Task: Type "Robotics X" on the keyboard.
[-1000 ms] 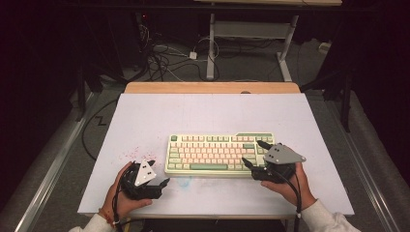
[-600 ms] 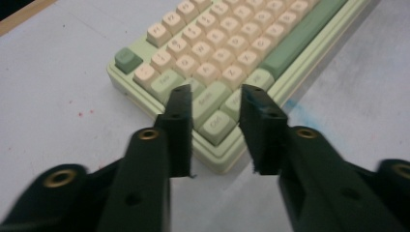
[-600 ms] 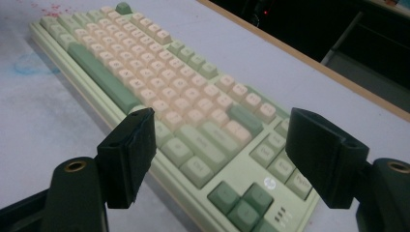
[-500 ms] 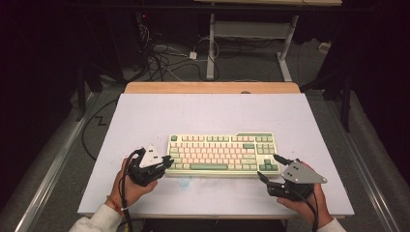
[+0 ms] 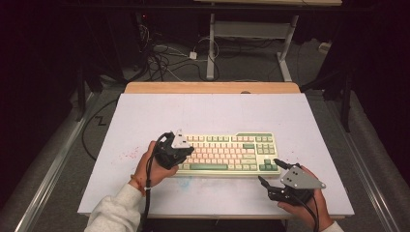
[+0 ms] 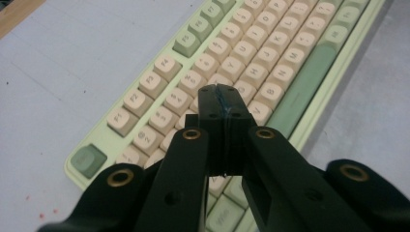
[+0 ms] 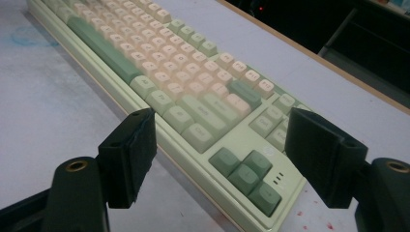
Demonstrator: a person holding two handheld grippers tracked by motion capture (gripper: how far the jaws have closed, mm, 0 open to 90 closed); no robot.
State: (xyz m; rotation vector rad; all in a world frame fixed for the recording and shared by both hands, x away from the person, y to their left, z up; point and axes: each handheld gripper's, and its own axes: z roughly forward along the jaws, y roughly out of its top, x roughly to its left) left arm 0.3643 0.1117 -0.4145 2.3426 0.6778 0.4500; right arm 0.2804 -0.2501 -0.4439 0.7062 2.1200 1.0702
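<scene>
1. Where the keyboard's (image 5: 227, 153) near right corner ends, my right gripper (image 5: 271, 175) sits just off it on my side, above the white table (image 5: 212, 111); its jaws stand wide apart with nothing between them.
2. In the right gripper view, that gripper (image 7: 220, 154) frames the keyboard's (image 7: 159, 72) green arrow keys between its two black pads, and neither pad touches the keyboard.
3. At the keyboard's left end, my left gripper (image 5: 185, 155) hangs over the keys, my hand (image 5: 151, 169) behind it on the near side.
4. Its jaws have just been closing, and in the left gripper view the left gripper's (image 6: 223, 104) pads press flat against each other with nothing caught between them.
5. The closed tip points down at the letter rows of the keyboard (image 6: 270, 53), just on the far side of the long green space bar; whether it touches a key I cannot tell.
6. The keyboard itself lies flat on the table's near half, its long side running across in front of me.
7. Beyond the keyboard, the table runs bare to a wooden strip (image 5: 212, 87) along its far edge.
</scene>
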